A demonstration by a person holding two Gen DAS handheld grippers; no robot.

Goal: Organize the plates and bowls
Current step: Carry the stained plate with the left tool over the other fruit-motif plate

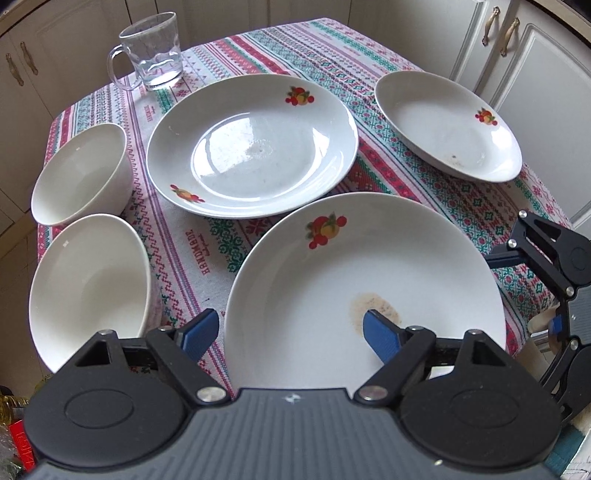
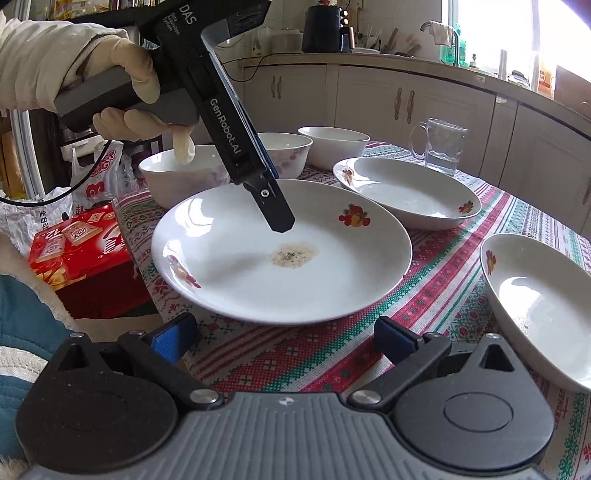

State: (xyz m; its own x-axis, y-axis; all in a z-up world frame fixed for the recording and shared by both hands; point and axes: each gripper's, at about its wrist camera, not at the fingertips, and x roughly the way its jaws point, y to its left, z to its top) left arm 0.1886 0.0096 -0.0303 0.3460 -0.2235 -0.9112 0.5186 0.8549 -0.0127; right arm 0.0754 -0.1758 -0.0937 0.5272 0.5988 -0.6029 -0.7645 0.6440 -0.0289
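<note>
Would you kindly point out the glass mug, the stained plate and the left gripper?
glass mug (image 1: pixel 155 51), left wrist view, its side wall.
stained plate (image 2: pixel 280 254), right wrist view, its stained centre.
left gripper (image 1: pixel 291 332), left wrist view, midway between fingertips.

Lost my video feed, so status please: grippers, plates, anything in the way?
Left gripper open over the stained plate. Right gripper open, empty. Nothing stacked. Glass mug at far edge.

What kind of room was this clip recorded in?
Most likely a home kitchen: cream cabinets under a counter with a sink faucet by the window, and a tablecloth-covered table set with plates and bowls.
</note>
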